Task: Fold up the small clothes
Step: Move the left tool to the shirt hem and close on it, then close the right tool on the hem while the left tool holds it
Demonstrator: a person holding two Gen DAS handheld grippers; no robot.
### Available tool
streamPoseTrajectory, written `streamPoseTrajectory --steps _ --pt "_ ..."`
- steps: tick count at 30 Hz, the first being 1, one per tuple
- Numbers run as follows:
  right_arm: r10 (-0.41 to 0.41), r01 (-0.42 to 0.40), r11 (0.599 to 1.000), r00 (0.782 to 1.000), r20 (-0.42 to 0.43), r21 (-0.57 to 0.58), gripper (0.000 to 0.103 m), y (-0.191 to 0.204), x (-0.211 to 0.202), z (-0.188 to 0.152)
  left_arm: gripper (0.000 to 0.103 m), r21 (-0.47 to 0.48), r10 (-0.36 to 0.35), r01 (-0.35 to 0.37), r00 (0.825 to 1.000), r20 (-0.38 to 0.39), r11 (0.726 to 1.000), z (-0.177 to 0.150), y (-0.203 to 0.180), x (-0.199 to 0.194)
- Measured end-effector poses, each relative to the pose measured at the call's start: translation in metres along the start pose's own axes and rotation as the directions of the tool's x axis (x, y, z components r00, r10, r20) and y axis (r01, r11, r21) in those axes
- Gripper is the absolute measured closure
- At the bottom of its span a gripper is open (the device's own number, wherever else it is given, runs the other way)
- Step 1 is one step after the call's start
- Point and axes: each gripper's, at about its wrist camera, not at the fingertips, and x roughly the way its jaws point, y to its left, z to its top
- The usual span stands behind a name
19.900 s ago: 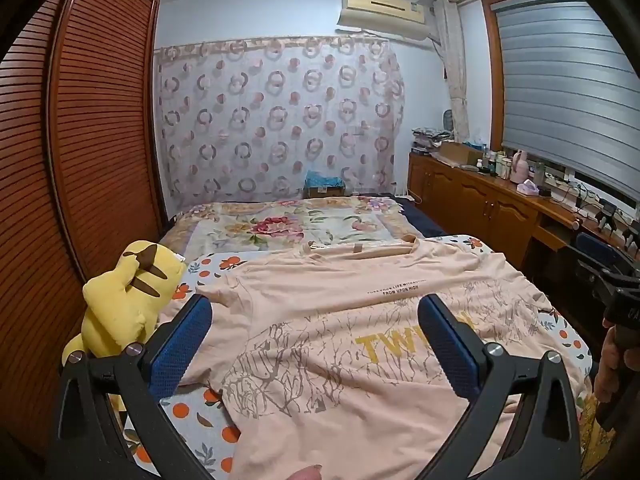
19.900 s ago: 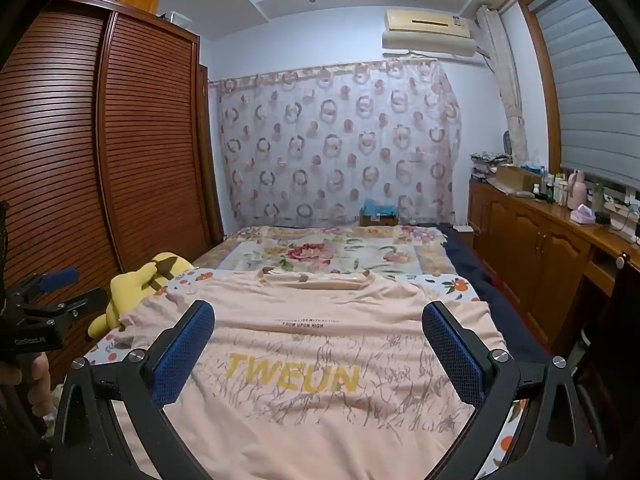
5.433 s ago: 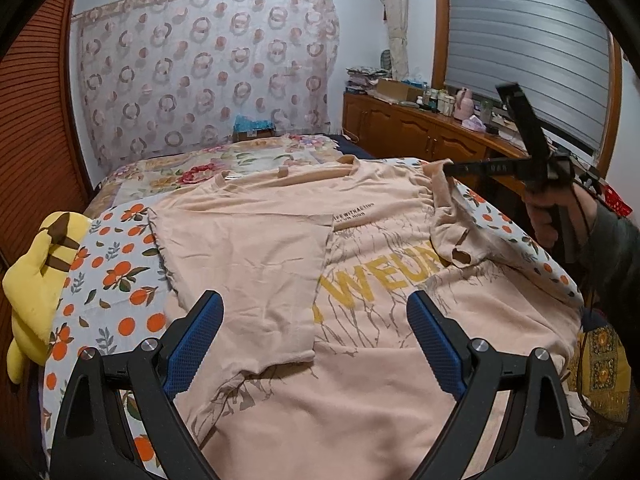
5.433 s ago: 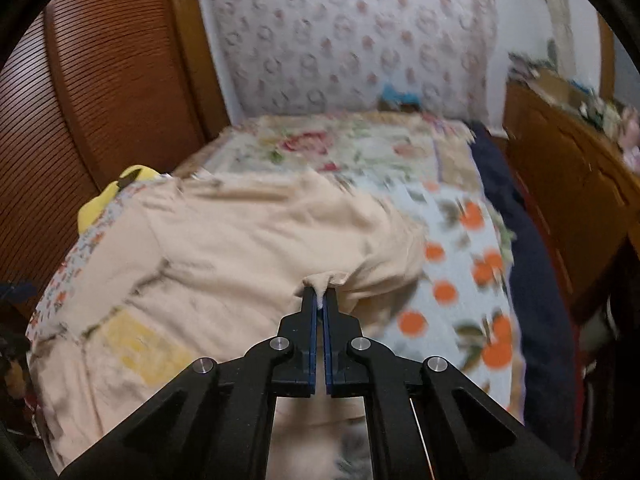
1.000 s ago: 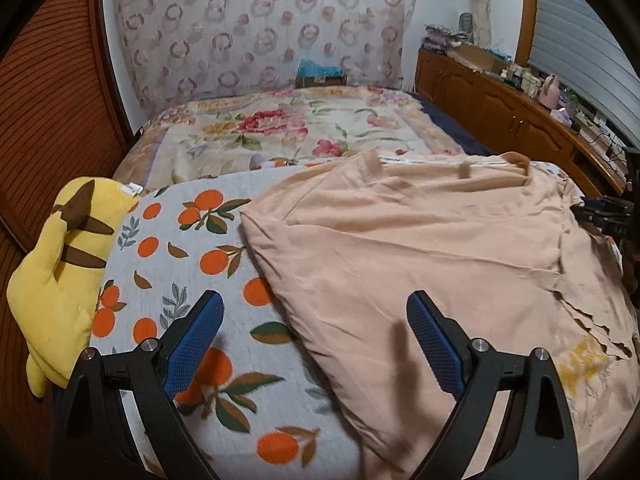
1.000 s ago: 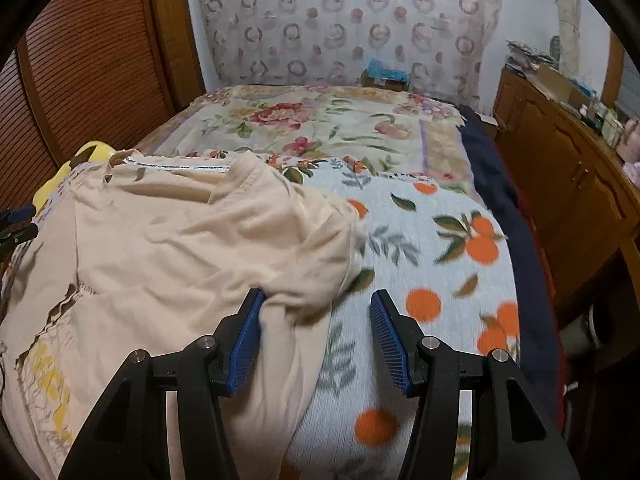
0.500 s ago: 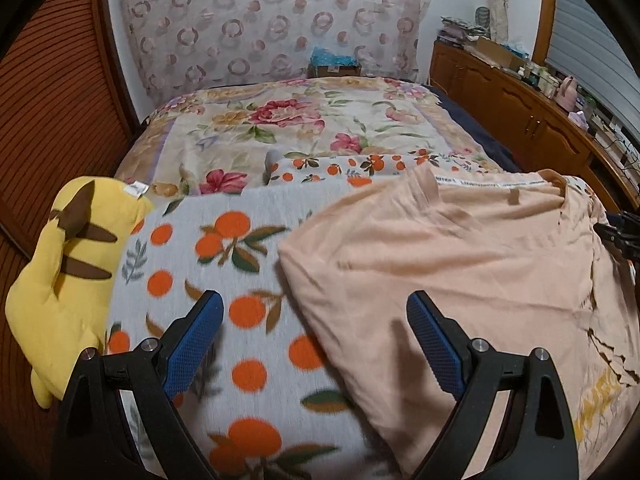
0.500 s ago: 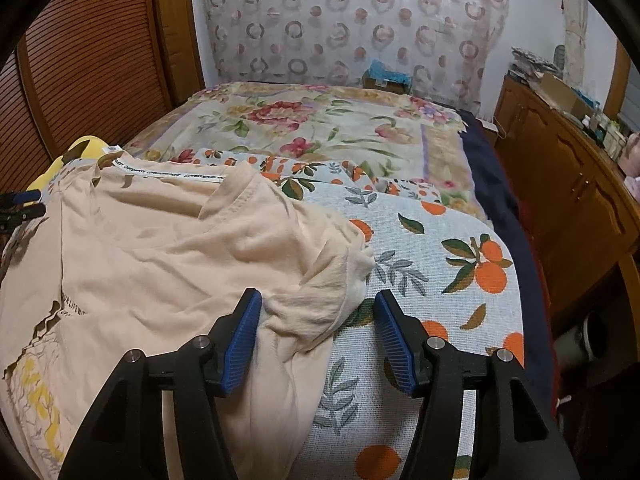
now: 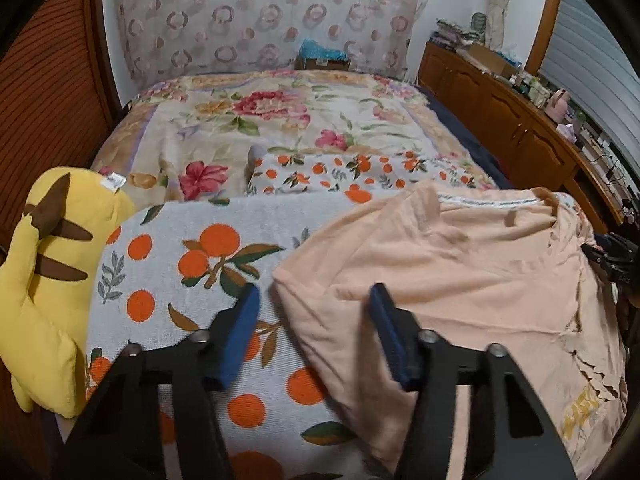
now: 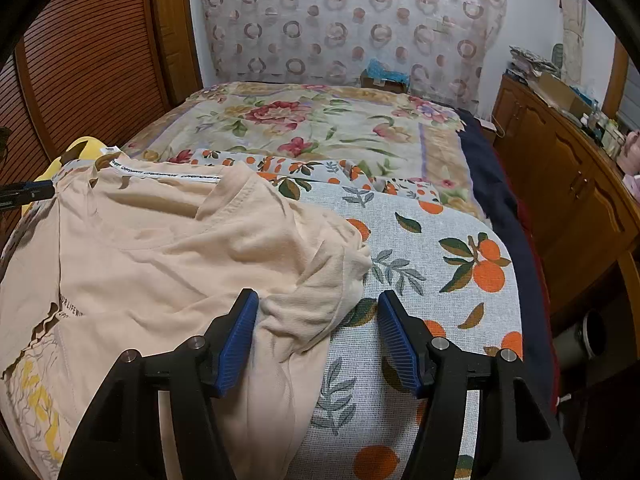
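The left gripper point(image 9: 314, 322) is hovering spread over the near left folded edge of one peach T-shirt point(image 9: 460, 272); the right gripper point(image 10: 316, 332) is straddling, spread, its bunched right sleeve. The shirt is lying folded on the orange-print sheet point(image 10: 432, 280). One yellow plush point(image 9: 44, 280) is sitting left.

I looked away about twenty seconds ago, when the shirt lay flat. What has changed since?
Both sides of the peach T-shirt were folded inward; the right gripper pinched the right sleeve, then let go. Both grippers have narrowed around the folded edges, the left gripper too, but remain open. The yellow plush stayed put.
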Motion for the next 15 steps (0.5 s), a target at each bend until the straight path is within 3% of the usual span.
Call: streamPoseTrajectory --steps 7,8,12,15 --pt "0.0 0.0 1.0 1.0 -0.001 0.0 0.039 0.0 0.0 0.0 0.053 0.014 -0.03 0.03 1.0 -0.001 0.999 0.0 0.005 0.016" --pt "0.0 0.0 1.0 1.0 -0.001 0.0 0.039 0.0 0.0 0.0 0.057 0.021 -0.034 0.034 0.999 -0.002 0.999 -0.001 0.003 0.016" --pt "0.0 0.0 1.0 1.0 -0.001 0.0 0.039 0.0 0.0 0.0 0.091 0.035 -0.06 0.06 0.998 -0.008 0.998 0.001 -0.003 0.018" --pt "0.0 0.0 1.0 1.0 -0.001 0.0 0.039 0.0 0.0 0.0 0.094 0.046 -0.059 0.059 0.998 -0.001 0.997 0.002 -0.01 0.014"
